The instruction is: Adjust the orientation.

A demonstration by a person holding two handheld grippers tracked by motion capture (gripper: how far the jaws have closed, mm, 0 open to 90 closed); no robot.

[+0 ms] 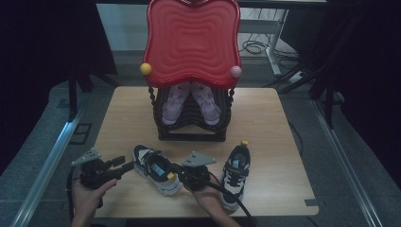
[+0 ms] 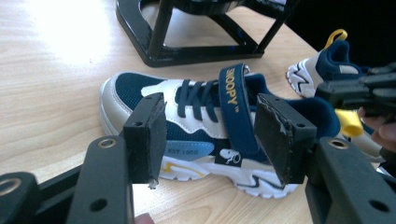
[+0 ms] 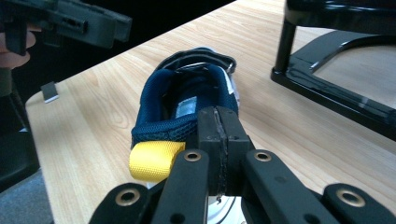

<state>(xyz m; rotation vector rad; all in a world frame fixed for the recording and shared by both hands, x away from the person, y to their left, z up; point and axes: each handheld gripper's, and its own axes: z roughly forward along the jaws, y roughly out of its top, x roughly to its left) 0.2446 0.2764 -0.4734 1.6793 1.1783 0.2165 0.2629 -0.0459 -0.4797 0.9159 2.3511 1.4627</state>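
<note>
The desk [image 1: 265, 123] under my hands is pale wood-grain laminate, smooth, with a soft sheen where the light falls. The shoe [image 2: 196, 126] in front of my left gripper [image 2: 210, 135] has navy mesh cloth, smooth white leather-like panels, woven laces and a navy fabric strap with printed lettering; its sole looks like matt rubber. My left gripper's pads are matt black, slightly rough, chipped at the edges, on smooth black plastic arms. The yellow heel loop [image 3: 154, 160] beside my right gripper [image 3: 218, 140] is coarse woven webbing. The black rack [image 3: 336, 88] is glossy, like lacquered plastic. The red panel [image 1: 191, 38] is glossy ribbed plastic.
</note>
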